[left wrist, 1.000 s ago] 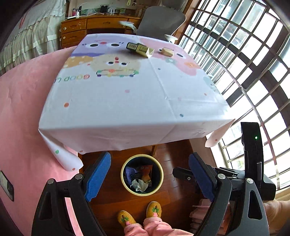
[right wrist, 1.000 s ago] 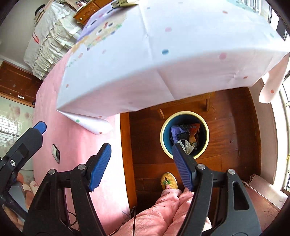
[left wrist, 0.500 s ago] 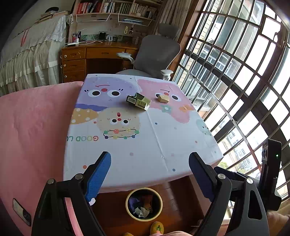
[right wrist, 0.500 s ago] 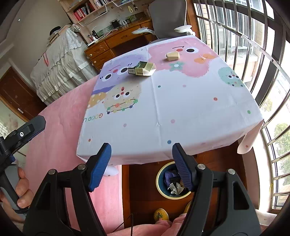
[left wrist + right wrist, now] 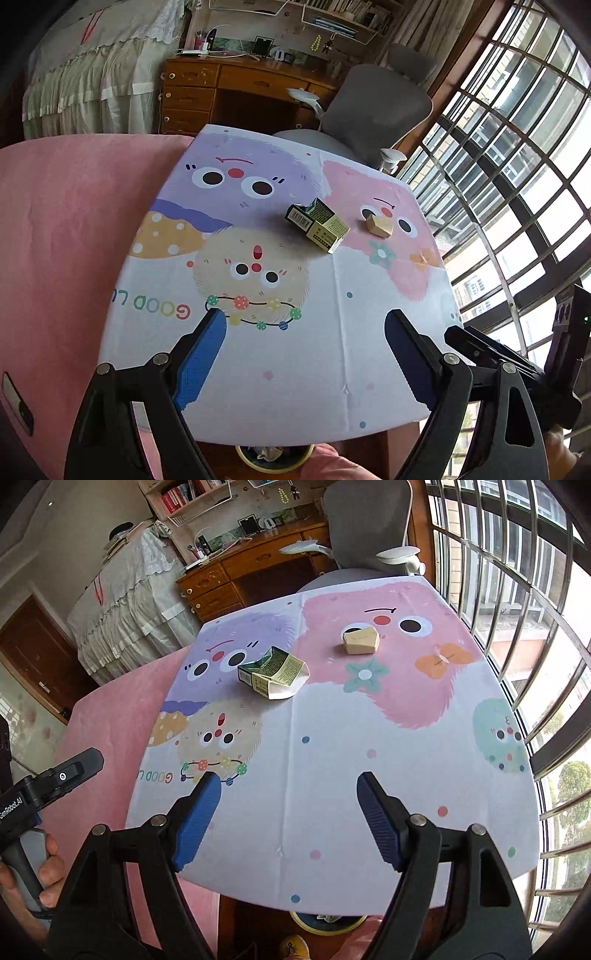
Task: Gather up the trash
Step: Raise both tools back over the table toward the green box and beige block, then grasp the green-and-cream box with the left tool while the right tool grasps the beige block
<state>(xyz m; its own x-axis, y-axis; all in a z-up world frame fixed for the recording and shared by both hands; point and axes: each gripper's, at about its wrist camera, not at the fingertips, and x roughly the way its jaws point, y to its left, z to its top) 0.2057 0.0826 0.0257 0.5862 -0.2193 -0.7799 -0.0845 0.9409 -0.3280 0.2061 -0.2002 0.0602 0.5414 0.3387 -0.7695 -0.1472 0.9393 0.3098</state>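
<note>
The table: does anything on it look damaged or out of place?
Yes. On the cartoon tablecloth lies a crushed green-and-yellow carton, dented and torn open at one end. Apart from it, to its right, sits a small tan box with a bent flap. Both look like trash left on the table. Nothing is spilled.

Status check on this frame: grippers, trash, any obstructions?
Left hand-held gripper and right hand-held gripper open, empty. Crushed carton and small tan box on tablecloth. Path clear.
</note>
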